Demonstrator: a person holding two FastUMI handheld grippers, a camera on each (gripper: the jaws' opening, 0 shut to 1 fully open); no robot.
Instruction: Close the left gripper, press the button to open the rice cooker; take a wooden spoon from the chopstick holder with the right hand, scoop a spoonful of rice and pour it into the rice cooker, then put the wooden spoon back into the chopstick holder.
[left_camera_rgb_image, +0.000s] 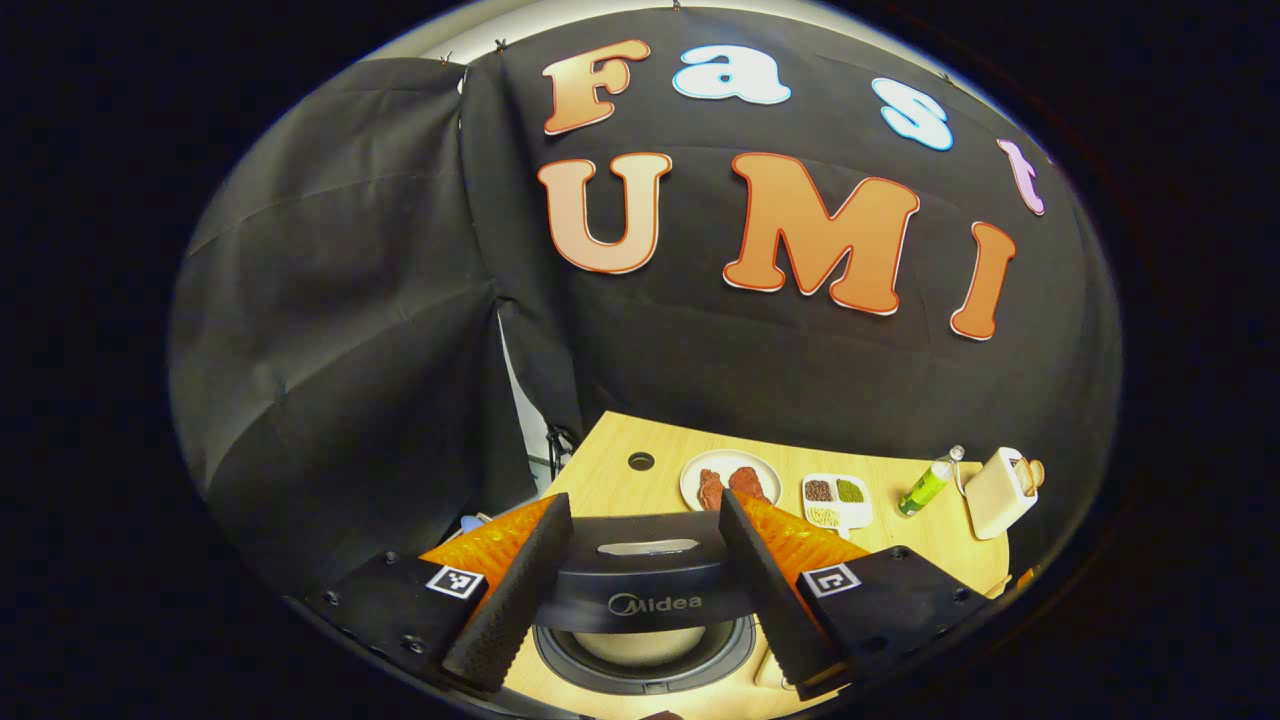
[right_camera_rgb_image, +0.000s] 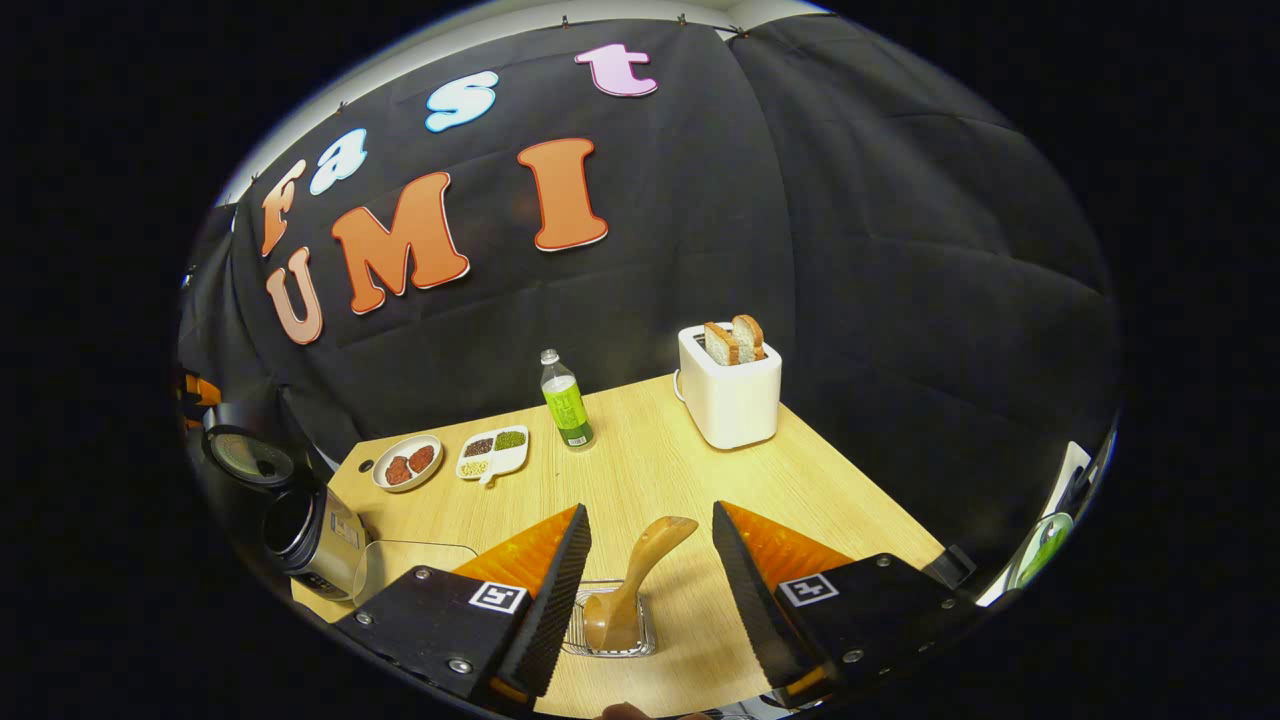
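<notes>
Two risks stand out from here. 1st: my right claw (right_camera_rgb_image: 650, 575) is spread wide, released, w/ the wooden spoon (right_camera_rgb_image: 630, 590) between its fingers but not touched by either. The spoon leans in the wire chopstick holder (right_camera_rgb_image: 610, 640), handle tipped up and away from me. If I clench off-centre, one finger will prob. push the handle sideways before the other lands; the spoon could swing round in the holder or drag the light wire frame along the desk (right_camera_rgb_image: 700, 470). I'd judge a grasp low on the handle safer than near its rounded tip.

2nd: the rice cooker (left_camera_rgb_image: 640, 600) already stands w/ its lid up, inner pot showing under the lid edge. My left claw (left_camera_rgb_image: 640, 590) hangs right over it, fingers apart and released, lid between them w/o contact as far as I can tell. A downward drift could knock the lid shut again, so the pour would have no target.

Pose: right claw points down-forward over the near edge of the desk, holder just below. Left claw aims down at the cooker by the desk's left edge. In the right gripper view the cooker sits at that left edge, well apart from the holder, so the loaded spoon has a long carry; spill risk, imo.
</notes>
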